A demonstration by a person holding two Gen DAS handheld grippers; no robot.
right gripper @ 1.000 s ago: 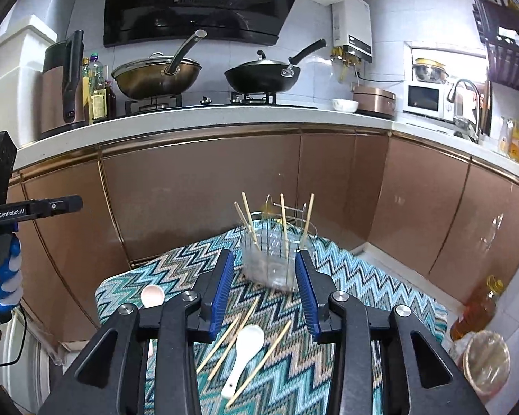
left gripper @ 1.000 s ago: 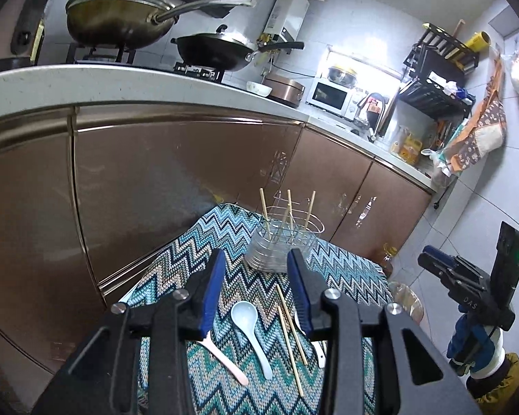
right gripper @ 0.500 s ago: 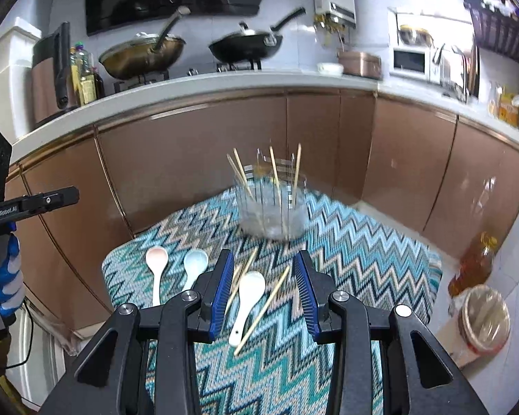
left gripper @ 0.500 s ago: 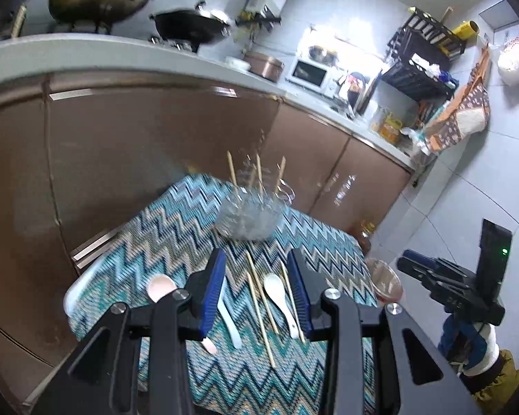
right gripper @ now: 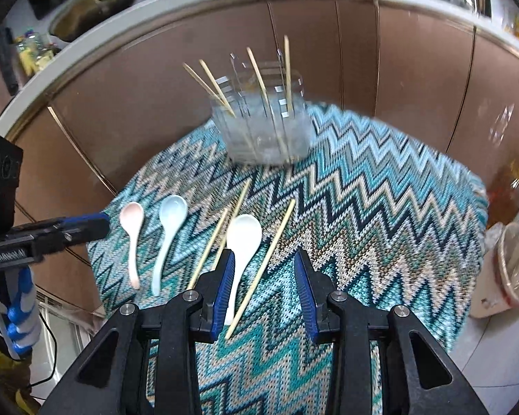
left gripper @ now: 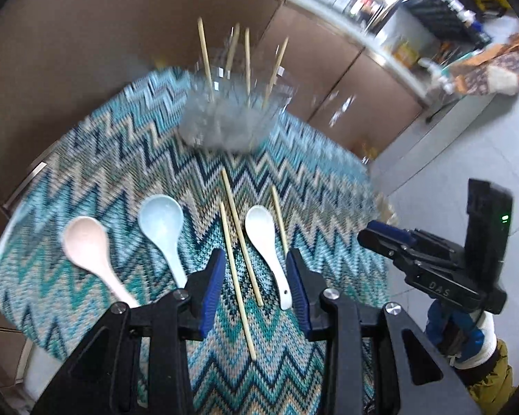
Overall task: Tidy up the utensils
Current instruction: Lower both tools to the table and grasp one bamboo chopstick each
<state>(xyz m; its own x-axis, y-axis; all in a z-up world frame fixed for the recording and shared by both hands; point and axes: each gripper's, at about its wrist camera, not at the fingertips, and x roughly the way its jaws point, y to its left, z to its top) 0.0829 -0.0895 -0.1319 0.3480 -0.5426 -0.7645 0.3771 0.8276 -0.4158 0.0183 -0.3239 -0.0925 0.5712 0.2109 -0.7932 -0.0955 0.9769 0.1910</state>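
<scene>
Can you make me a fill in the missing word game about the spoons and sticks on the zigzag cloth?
1. The number of spoons lying on the cloth is ____.
2. The spoon nearest the cloth's edge, beside the blue spoon, is coloured ____.
3. The clear holder has ____ chopsticks standing in it.

Missing words: three; pink; four

Two wrist views angled down, close over one zigzag cloth (left gripper: 97, 159), from opposite sides.

Brown cabinets (right gripper: 148, 103) under a pale counter (right gripper: 204, 10).
</scene>
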